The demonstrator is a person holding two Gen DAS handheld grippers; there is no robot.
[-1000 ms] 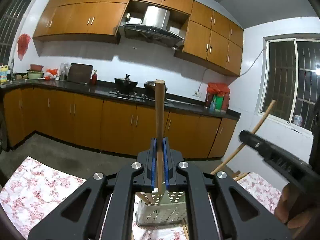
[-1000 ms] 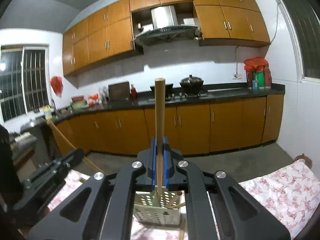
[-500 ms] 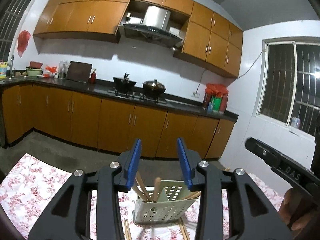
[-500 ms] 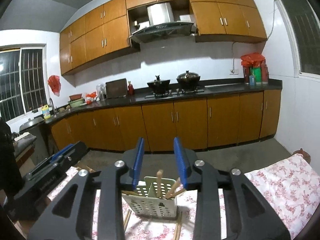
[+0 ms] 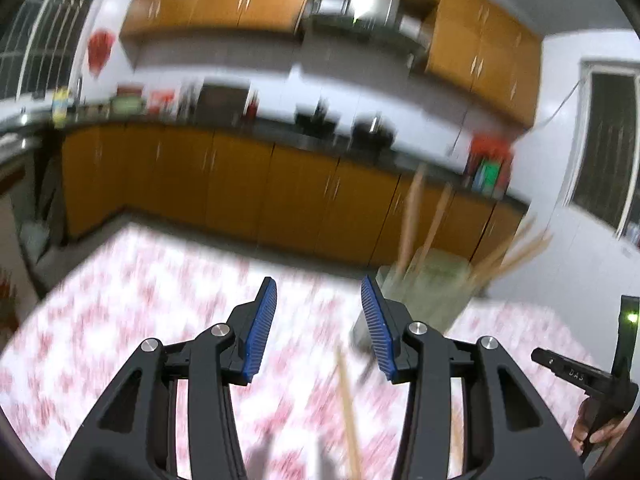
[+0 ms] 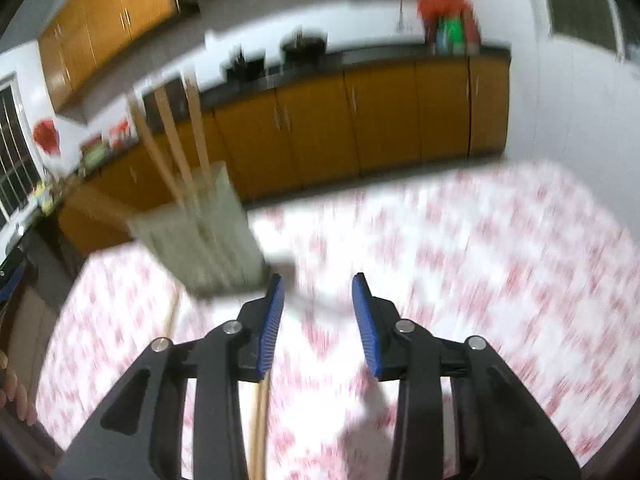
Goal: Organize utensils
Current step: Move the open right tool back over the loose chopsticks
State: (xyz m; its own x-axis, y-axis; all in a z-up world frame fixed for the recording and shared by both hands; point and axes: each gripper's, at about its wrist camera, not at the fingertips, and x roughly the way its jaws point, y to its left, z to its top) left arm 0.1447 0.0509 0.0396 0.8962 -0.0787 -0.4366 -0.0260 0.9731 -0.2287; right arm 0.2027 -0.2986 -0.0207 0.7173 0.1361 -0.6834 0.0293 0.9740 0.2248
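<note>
Bench [image 5: 120,320] w/ red-and-white floral cloth. Pale green utensil holder [image 5: 424,292] stands on it, wooden sticks upright inside. Loose wooden chopsticks [image 6: 258,420] lie flat on the cloth nr the holder. Frames blurred; details unclear.

blur: both views smeared | pale green perforated plastic utensil holder [image 5: 424,284]: holes unreadable | loose wooden chopstick [image 5: 350,412]: cut off by bottom edge | red-flowered tablecloth [image 6: 500,264]: pattern indistinct

The only readable lettering is "DAS", printed white on the black right tool [image 5: 576,372].
</note>
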